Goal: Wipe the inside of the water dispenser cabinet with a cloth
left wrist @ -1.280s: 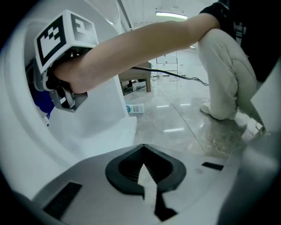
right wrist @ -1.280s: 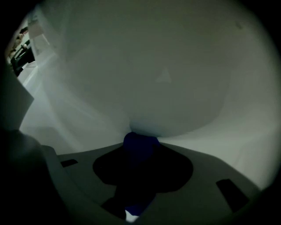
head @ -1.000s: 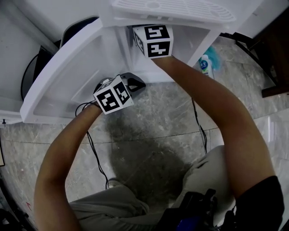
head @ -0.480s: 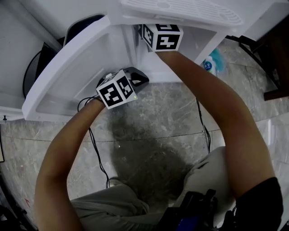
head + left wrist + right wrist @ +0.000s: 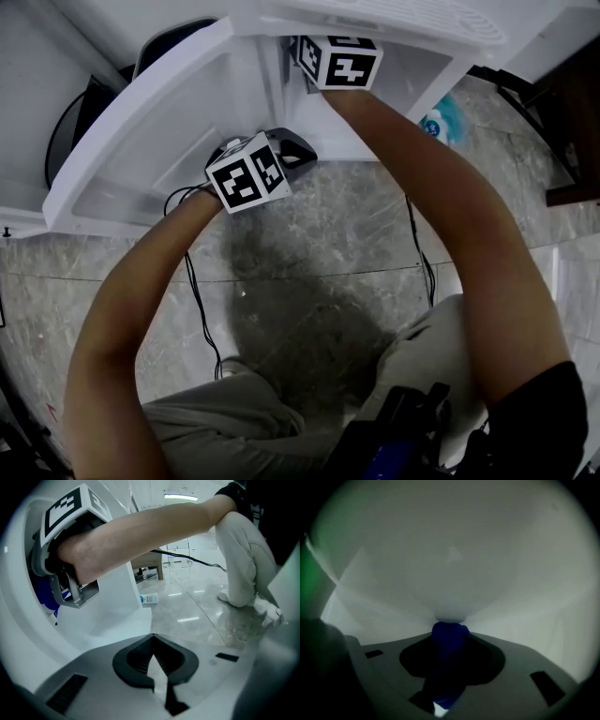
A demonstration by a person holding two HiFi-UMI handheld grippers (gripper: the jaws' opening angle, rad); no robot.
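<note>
The white water dispenser cabinet point(image 5: 412, 70) stands open at the top of the head view, its door point(image 5: 159, 131) swung out to the left. My right gripper point(image 5: 450, 644) reaches inside, shut on a bunched blue cloth point(image 5: 449, 633) that presses against the white inner wall point(image 5: 454, 564). Only its marker cube point(image 5: 337, 61) shows from above. In the left gripper view the cloth point(image 5: 45, 597) shows blue in front of that gripper. My left gripper point(image 5: 292, 150) hovers at the cabinet's lower front edge, shut, with nothing seen between its fingers.
A small bottle point(image 5: 429, 128) lies on the grey marble floor to the right of the cabinet, also seen as a bottle point(image 5: 149, 599) past the cabinet's side. Black cables point(image 5: 192, 300) trail across the floor. The person's legs point(image 5: 234, 422) are below.
The right gripper's cube has rolled a little inside the cabinet. The left gripper has stayed at the cabinet's lower edge.
</note>
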